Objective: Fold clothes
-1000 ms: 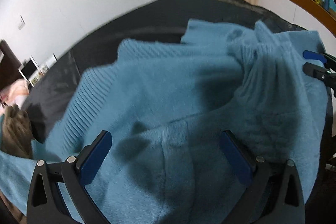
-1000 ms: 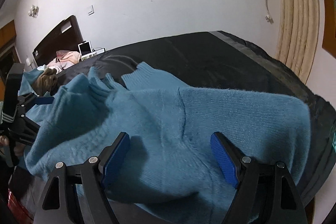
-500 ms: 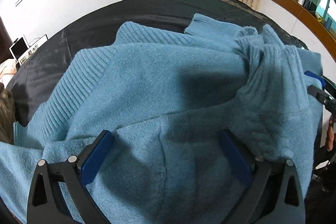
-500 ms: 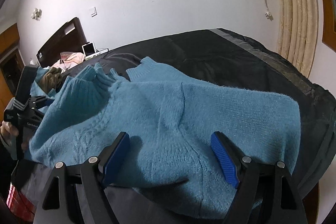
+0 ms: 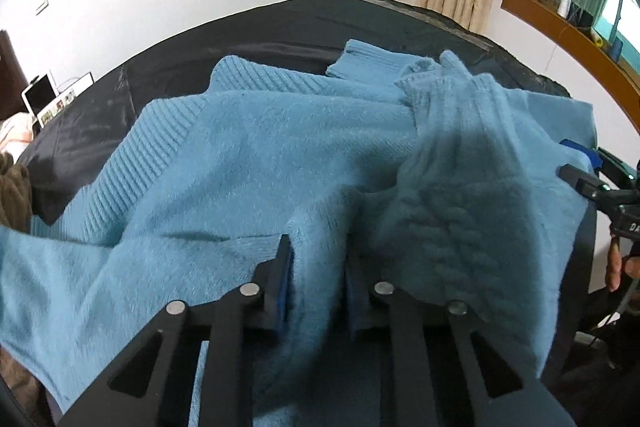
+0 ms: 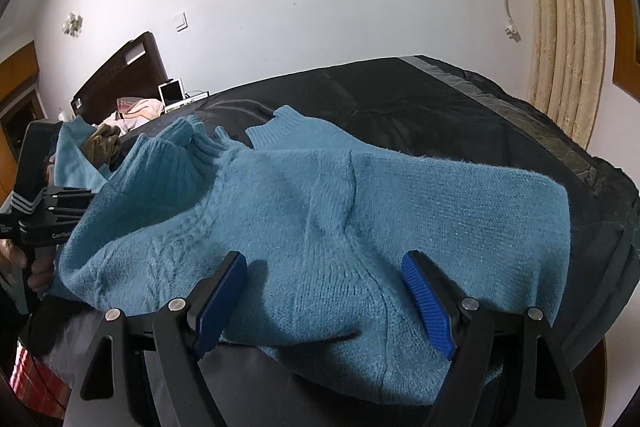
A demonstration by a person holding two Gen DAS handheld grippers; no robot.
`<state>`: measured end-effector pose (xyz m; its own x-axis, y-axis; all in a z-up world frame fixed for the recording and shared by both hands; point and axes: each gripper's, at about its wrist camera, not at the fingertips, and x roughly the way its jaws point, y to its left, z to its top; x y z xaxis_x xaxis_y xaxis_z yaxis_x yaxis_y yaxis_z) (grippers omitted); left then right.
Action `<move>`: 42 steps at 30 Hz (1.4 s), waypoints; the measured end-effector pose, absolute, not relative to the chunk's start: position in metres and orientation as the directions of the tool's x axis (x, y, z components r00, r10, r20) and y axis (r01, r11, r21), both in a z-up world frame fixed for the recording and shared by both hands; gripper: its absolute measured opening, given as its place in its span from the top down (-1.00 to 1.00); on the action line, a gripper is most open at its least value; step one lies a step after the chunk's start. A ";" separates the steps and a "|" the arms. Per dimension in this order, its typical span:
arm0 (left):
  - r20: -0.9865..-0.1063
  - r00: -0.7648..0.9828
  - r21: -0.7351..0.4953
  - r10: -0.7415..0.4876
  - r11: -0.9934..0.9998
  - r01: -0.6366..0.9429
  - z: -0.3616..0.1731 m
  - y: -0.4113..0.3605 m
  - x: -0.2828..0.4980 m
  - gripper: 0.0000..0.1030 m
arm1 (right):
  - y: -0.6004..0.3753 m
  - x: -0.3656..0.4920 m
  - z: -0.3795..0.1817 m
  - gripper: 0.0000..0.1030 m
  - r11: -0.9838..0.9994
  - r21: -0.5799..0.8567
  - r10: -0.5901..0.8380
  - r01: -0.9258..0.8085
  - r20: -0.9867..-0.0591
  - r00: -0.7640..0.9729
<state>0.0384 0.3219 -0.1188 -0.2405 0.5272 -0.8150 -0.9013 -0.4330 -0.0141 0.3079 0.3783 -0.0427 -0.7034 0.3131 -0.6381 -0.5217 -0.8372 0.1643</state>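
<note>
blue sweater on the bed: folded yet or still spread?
Spread, not folded: the blue sweater lies rumpled across the dark bedcover, hem and a cuff splayed out. Only a pinched ridge sits between the left hand-held gripper pads.

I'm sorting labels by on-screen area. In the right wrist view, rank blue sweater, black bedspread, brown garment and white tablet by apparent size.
1. blue sweater
2. black bedspread, partly covered
3. brown garment
4. white tablet
The last two are far off, so the ranking reflects apparent size only.

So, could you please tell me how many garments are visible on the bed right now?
3: the blue sweater spread across the near edge, a brown garment behind its left side, and a pink one by the headboard. Others may be hidden.
</note>
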 end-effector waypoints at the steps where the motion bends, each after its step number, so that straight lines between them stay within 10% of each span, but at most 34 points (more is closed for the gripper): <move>1: -0.814 -0.238 -0.021 0.530 -0.436 -0.900 -0.118 0.321 0.039 0.60 | 0.379 0.308 -0.043 -0.58 -0.837 0.164 0.313 -0.522 -0.638 -0.703; 42: -0.575 -0.433 -0.167 0.695 -0.617 -0.769 -0.022 0.200 0.062 0.64 | 0.385 0.333 0.007 -0.64 -0.916 0.231 0.157 -0.328 -0.546 -0.823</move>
<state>0.0617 0.1999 -0.0217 -0.4328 0.6945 -0.5747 -0.7690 -0.6171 -0.1667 0.3334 0.3851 0.0073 -0.8230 0.1569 -0.5460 -0.3279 -0.9160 0.2311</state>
